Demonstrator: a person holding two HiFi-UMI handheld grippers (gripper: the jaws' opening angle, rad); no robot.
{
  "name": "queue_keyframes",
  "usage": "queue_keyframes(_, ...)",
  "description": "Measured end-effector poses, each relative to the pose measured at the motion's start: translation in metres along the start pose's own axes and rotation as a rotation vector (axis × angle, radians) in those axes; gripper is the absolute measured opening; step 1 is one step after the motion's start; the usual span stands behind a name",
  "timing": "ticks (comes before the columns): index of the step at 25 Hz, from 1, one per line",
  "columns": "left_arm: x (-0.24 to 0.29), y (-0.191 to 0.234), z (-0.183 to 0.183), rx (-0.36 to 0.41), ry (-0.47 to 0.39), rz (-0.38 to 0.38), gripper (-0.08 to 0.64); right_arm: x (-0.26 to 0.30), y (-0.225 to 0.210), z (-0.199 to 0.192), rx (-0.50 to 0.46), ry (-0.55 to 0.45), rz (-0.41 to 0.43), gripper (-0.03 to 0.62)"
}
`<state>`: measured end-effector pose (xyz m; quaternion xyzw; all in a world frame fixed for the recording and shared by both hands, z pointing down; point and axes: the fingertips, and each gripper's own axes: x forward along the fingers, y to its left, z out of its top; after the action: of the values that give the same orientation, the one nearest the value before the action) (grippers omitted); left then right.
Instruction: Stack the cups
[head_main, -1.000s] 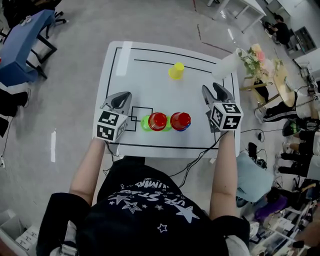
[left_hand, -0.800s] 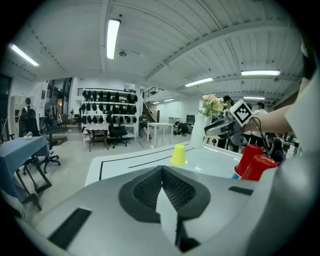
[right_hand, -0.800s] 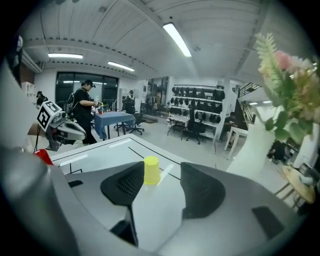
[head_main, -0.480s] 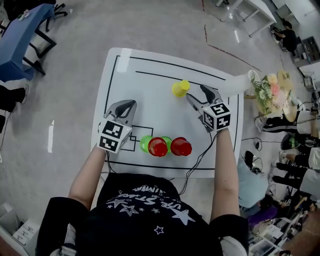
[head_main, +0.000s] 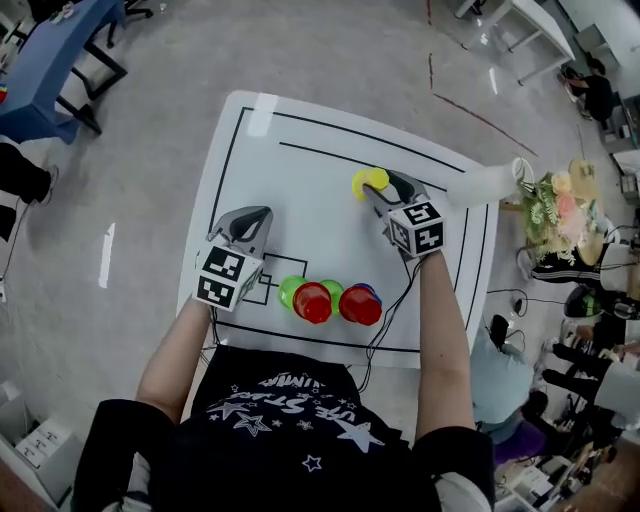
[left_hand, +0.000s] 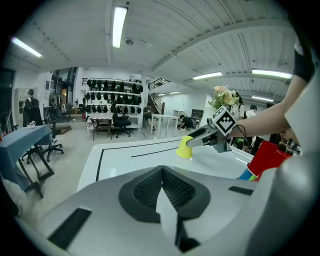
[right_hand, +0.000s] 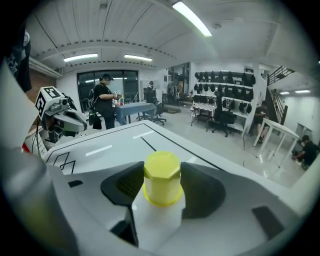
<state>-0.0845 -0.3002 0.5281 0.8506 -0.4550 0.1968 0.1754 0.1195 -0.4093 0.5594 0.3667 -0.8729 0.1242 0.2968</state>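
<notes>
Head view: a smooth white table (head_main: 300, 130) with black lines stands on a grey floor. At lower centre, two glossy red cups (head_main: 313, 302) stand beside a green cup (head_main: 290, 291). At upper right, the right gripper (head_main: 376, 189) has just been closing its jaws. They flank the upturned yellow cup (head_main: 366, 180), faceted on top, without clearly pressing it. The left gripper (head_main: 254, 213) has its jaws together, empty.
</notes>
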Motion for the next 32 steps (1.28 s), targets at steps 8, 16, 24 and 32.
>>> queue_keyframes(8, -0.033, -0.014, -0.002, -0.003, -0.032, 0.062, 0.011, -0.038, 0.02, 0.028, 0.005, -0.101, 0.02, 0.23)
queue_keyframes(16, -0.071, -0.043, 0.009, 0.019, -0.091, 0.111, 0.011, -0.128, 0.077, 0.076, -0.067, -0.227, 0.075, 0.23)
queue_keyframes(24, -0.114, -0.082, 0.008, 0.04, -0.133, 0.145, 0.011, -0.195, 0.149, 0.083, -0.125, -0.252, 0.174, 0.23)
queue_keyframes(32, -0.143, -0.108, -0.005, 0.03, -0.148, 0.182, 0.011, -0.213, 0.195, 0.059, -0.165, -0.174, 0.254, 0.23)
